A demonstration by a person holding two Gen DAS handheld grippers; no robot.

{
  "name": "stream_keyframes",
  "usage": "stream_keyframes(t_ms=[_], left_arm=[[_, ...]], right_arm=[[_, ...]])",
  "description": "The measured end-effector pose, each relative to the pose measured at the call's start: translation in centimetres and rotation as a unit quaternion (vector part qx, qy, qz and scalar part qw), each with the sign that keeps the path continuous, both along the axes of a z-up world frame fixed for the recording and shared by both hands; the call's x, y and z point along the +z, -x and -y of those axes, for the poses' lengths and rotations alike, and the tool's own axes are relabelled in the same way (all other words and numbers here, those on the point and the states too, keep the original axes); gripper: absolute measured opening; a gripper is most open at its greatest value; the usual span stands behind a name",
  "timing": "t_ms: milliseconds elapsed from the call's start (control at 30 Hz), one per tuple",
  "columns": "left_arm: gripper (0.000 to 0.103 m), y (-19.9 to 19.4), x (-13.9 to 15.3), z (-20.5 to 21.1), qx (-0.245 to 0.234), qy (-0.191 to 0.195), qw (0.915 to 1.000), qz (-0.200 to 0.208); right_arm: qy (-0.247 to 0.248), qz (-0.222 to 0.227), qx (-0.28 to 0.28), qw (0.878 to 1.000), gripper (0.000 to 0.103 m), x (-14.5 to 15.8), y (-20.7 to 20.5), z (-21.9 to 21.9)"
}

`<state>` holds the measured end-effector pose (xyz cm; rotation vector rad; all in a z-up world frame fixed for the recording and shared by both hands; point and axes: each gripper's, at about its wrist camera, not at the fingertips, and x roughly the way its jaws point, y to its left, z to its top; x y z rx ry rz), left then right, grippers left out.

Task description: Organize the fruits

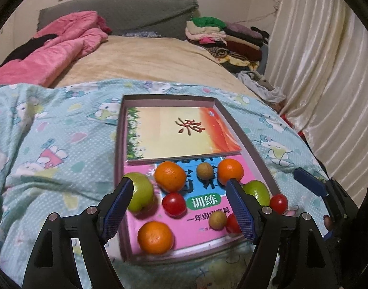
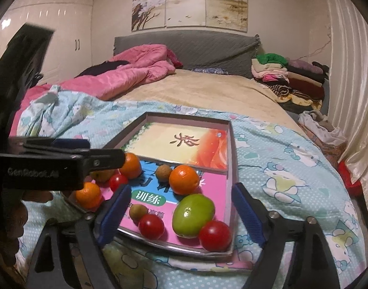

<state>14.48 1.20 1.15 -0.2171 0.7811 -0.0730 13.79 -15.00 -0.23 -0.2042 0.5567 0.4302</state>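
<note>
Bedroom bed: fruit lies mixed, unsorted, in the shallow box (image 2: 233, 144); both tongs, left tongs (image 1: 181, 204) and right tongs (image 2: 181, 212), hang released, empty.

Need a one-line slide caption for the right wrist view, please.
Open right gripper poised over a shallow box of oranges, tomatoes and a green apple on the bed.

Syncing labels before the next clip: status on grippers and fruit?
Left gripper open, nothing held. Right gripper open, straddling green fruit, pads clear. Oranges, tomatoes, small brown fruits loose on books in tray. Nothing blocking.
</note>
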Motion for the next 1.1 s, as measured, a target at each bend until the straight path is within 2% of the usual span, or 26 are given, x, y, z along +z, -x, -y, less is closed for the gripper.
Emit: stream_keyframes(t_ms=[200, 333, 433, 567, 800, 1100], left_arm=[[0.08, 2.3, 0.7, -0.2, 0.024, -0.005, 0.9997, -0.006], [0.08, 4.2, 1.2, -0.1, 0.036, -0.016, 0.9992, -0.001], [0.08, 6.1, 1.3, -0.1, 0.046, -0.03, 0.9985, -0.006], [0.08, 8.1, 1.1, 0.0, 0.049, -0.028, 0.9983, -0.018], [0.08, 11.5, 0.0, 1.0, 0.051, -0.033, 0.9972, -0.043], [0.08, 13.1, -0.7, 1.9, 0.062, -0.052, 0.9958, -0.043]], right_arm=[[-0.01, -0.023, -0.023, 0.999, 0.102, 0.9, 1.4, 1.3], [-0.028, -0.04, -0.018, 0.999, 0.102, 1.6, 2.4, 1.8], [-0.033, -0.028, -0.022, 0.999, 0.102, 2.5, 3.8, 2.0], [-0.042, -0.025, -0.025, 0.998, 0.102, 3.3, 5.7, 2.5], [-0.052, -0.06, -0.035, 0.996, 0.102, 2.6, 8.2, 3.2], [-0.063, -0.056, -0.05, 0.995, 0.102, 2.3, 10.3, 4.1]])
